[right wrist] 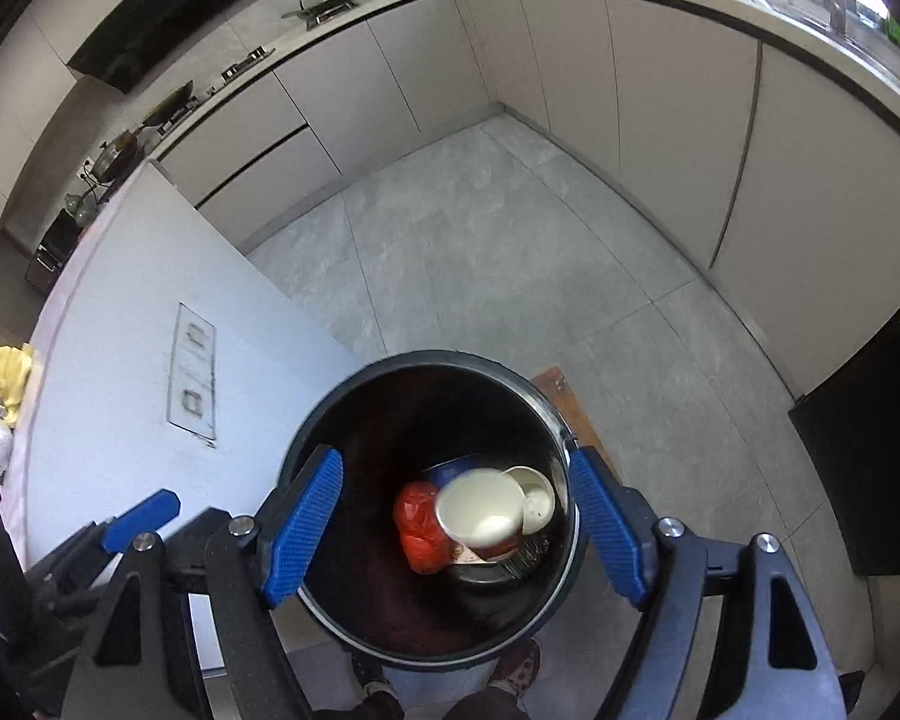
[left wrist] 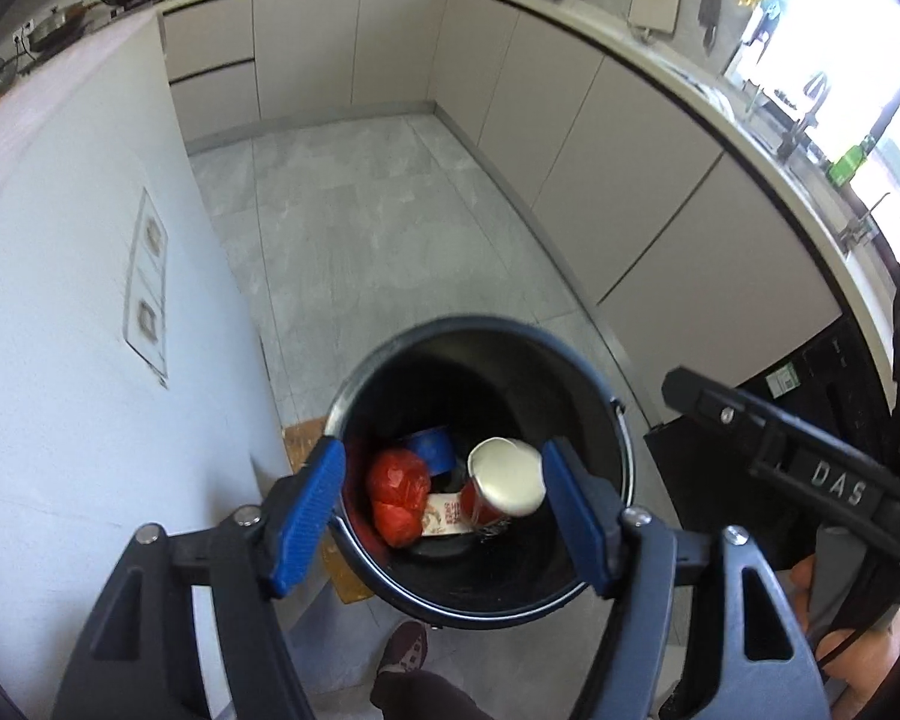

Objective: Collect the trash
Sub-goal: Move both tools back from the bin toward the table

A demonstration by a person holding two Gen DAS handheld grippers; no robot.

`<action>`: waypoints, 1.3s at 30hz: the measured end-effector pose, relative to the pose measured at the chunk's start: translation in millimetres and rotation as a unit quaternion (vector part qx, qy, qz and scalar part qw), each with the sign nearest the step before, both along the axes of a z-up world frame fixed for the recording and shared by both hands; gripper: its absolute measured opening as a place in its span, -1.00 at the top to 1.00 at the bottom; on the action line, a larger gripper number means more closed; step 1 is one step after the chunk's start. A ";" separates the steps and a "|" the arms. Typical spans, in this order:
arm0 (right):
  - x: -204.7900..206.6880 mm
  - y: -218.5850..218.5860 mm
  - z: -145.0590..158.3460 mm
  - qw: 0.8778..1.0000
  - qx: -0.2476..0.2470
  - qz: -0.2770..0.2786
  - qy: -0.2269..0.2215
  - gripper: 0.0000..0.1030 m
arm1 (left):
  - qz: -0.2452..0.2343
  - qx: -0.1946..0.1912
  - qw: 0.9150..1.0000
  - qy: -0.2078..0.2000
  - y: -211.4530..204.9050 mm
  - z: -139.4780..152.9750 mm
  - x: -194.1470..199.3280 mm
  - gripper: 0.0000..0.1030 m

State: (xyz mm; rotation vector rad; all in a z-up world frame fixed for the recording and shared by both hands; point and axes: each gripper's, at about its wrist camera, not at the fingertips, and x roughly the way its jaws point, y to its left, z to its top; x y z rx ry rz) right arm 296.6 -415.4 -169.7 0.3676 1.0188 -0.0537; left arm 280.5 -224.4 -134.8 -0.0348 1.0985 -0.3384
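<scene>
A black round bin [left wrist: 480,324] [right wrist: 426,357] stands on the floor, and both grippers hang over its mouth. Inside lie a red plastic bag [left wrist: 397,495] [right wrist: 420,522], a blue object [left wrist: 432,450] and a printed wrapper [left wrist: 444,515]. A red paper cup with a white end [left wrist: 504,483] [right wrist: 480,510] is in the bin's mouth, slightly blurred, close to one left pad but not pinched. A second pale cup [right wrist: 537,498] sits beside it. My left gripper [left wrist: 447,516] is open. My right gripper [right wrist: 456,531] is open with nothing between its blue pads.
A white island counter [left wrist: 90,300] [right wrist: 120,330] flanks the bin on the left. Beige cabinets ring the grey tiled floor [left wrist: 390,210]. A black appliance [right wrist: 870,450] stands at the right. A brown board [right wrist: 570,396] lies under the bin. A person's shoes [right wrist: 516,666] are just below the bin.
</scene>
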 end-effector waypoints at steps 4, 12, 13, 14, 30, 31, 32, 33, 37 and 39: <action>-7.6 5.5 15.7 1.000 -0.001 -0.004 -0.006 -0.55 | -0.010 -0.007 1.000 -0.013 6.8 21.2 -4.5 -0.35; -26.7 29.4 39.0 1.000 -0.012 -0.011 -0.006 -0.55 | -0.027 -0.022 0.999 -0.030 25.0 50.4 -18.4 -0.36; -29.3 32.6 40.8 1.000 -0.013 -0.014 -0.003 -0.55 | -0.029 -0.023 0.999 -0.030 28.4 53.2 -20.3 -0.35; -32.4 36.6 43.0 1.000 -0.013 -0.016 -0.002 -0.55 | -0.031 -0.025 0.999 -0.030 29.1 55.9 -21.7 -0.35; -78.9 111.1 98.1 0.999 -0.008 -0.015 -0.036 -0.55 | -0.062 -0.050 0.996 -0.045 87.1 97.3 -48.5 -0.36; -79.3 115.9 99.7 0.999 -0.007 -0.013 -0.038 -0.55 | -0.058 -0.051 0.996 -0.046 94.2 98.1 -48.8 -0.36; -79.3 124.1 102.9 0.999 -0.005 -0.008 -0.042 -0.55 | -0.055 -0.051 0.996 -0.046 100.0 98.8 -50.4 -0.36; -78.8 129.0 104.8 0.999 -0.004 -0.005 -0.044 -0.55 | -0.050 -0.050 0.996 -0.047 105.6 99.7 -51.1 -0.36; -74.7 158.5 112.8 0.998 -0.002 0.015 -0.055 -0.55 | -0.028 -0.046 0.997 -0.054 132.7 103.0 -53.1 -0.36; -71.0 171.3 115.8 0.998 0.000 0.025 -0.059 -0.55 | -0.016 -0.044 0.997 -0.056 144.5 104.3 -55.0 -0.36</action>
